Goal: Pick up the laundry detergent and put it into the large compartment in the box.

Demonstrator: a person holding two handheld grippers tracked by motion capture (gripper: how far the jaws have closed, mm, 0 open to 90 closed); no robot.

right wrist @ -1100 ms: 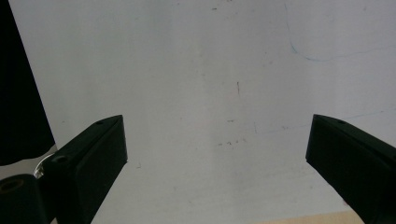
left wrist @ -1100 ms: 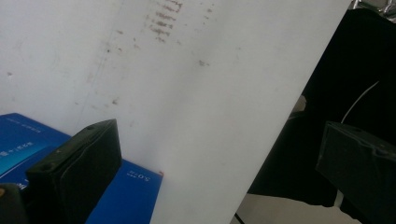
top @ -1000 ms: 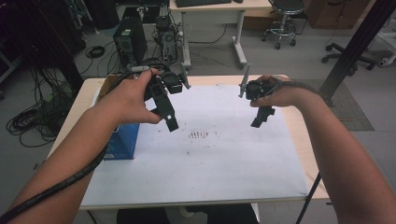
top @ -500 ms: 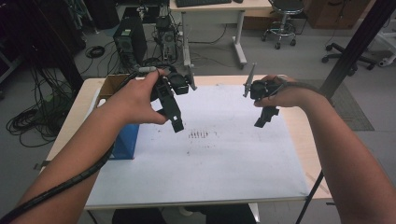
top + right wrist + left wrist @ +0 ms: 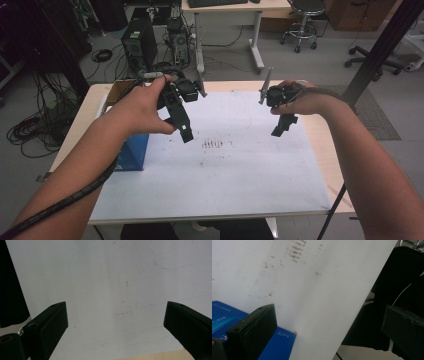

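Observation:
A person holds both grippers above a white sheet (image 5: 225, 175) that covers the table. My left gripper (image 5: 185, 133) hangs over the sheet's left part, close to a blue box (image 5: 134, 153). In the left gripper view its jaws (image 5: 328, 310) stand wide apart with nothing between them; the blue box (image 5: 279, 345) lies below the left jaw. My right gripper (image 5: 279, 130) hovers over the sheet's far right part. Its jaws (image 5: 115, 305) are also spread wide and empty, with the bare white sheet (image 5: 112, 277) beneath.
Small reddish-brown marks (image 5: 212, 145) stain the middle of the sheet. A cardboard box (image 5: 119, 91) sits at the table's far left corner, behind the blue box. The wooden table edge (image 5: 327, 150) shows along the right. Desks, a computer tower and chairs stand beyond the table.
The left gripper has drifted a little to the right and toward the person over the sheet. The right gripper has barely moved. Both stay open.

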